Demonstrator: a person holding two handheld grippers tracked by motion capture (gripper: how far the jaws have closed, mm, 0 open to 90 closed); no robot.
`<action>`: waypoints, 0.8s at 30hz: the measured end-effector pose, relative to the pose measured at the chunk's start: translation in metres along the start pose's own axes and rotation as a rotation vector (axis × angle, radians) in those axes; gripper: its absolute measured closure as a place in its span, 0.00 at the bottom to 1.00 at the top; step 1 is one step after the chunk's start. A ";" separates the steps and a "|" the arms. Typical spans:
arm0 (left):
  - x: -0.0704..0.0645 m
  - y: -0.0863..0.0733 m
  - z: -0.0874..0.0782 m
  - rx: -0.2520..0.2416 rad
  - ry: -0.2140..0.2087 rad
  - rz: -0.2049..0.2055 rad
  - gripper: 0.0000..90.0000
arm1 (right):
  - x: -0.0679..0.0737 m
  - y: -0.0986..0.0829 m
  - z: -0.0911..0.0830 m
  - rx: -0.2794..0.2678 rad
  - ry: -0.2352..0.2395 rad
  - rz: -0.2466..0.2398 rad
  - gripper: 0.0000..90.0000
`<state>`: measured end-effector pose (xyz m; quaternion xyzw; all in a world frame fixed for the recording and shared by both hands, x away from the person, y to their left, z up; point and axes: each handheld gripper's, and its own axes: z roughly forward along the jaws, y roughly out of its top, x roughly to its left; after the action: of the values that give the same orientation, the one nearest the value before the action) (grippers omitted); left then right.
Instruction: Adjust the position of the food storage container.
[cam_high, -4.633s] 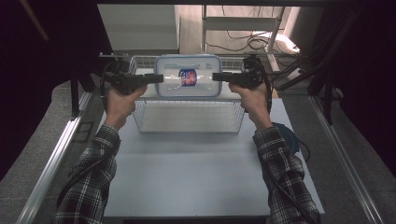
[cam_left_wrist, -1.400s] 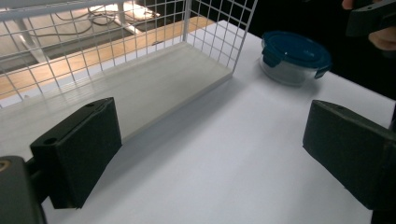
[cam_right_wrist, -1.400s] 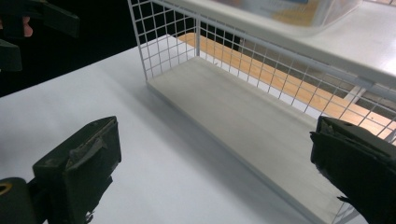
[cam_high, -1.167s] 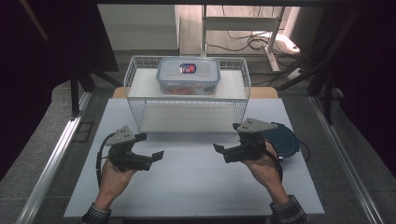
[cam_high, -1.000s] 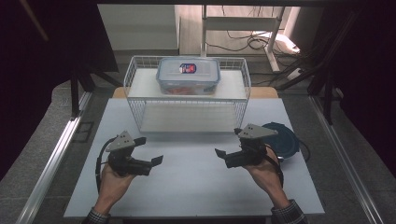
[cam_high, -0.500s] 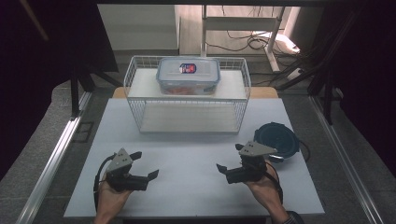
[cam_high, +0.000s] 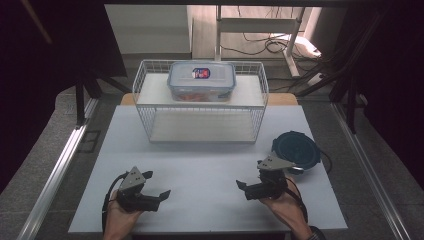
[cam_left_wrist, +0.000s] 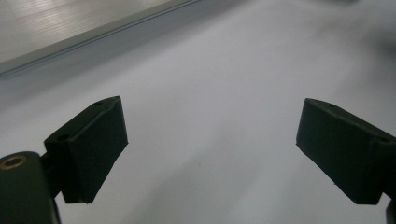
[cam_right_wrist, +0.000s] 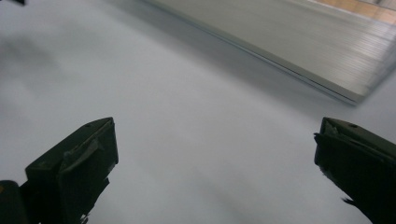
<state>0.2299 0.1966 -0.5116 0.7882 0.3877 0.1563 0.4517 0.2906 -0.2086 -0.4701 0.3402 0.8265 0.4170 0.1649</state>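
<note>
A clear lidded food container (cam_high: 201, 80) with a red-and-blue label sits on top of a white wire rack (cam_high: 200, 117) at the far side of the white table (cam_high: 200, 165). My left gripper (cam_high: 159, 199) is held low near the front left edge, open and pointing right. My right gripper (cam_high: 244, 190) is held near the front right, open and pointing left. In the left gripper view the left gripper (cam_left_wrist: 212, 149) has its jaws spread wide over bare table. The right gripper (cam_right_wrist: 215, 163) in the right gripper view also has nothing between its jaws.
A dark blue round bowl-like thing (cam_high: 296, 150) lies on the table just behind my right hand. Metal rails (cam_high: 60, 165) run along both sides of the table. Cables and a stand (cam_high: 260, 30) are on the floor beyond the rack.
Earlier both grippers were at the container on the rack; they have let go. Over the last second both hands have drawn back toward the table's near edge.
</note>
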 end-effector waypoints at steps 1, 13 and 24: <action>0.000 0.000 0.000 0.001 -0.001 -0.001 0.09 | -0.003 0.000 -0.001 0.003 0.005 0.009 0.00; 0.002 -0.001 0.003 0.020 -0.012 -0.009 0.10 | -0.074 0.003 -0.044 0.001 -0.204 0.102 0.67; 0.006 -0.002 0.005 0.021 -0.024 -0.034 0.10 | -0.157 -0.012 -0.063 0.024 -0.384 0.232 0.99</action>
<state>0.2354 0.1989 -0.5166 0.7880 0.3975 0.1350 0.4504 0.3626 -0.3594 -0.4438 0.5079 0.7404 0.3509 0.2660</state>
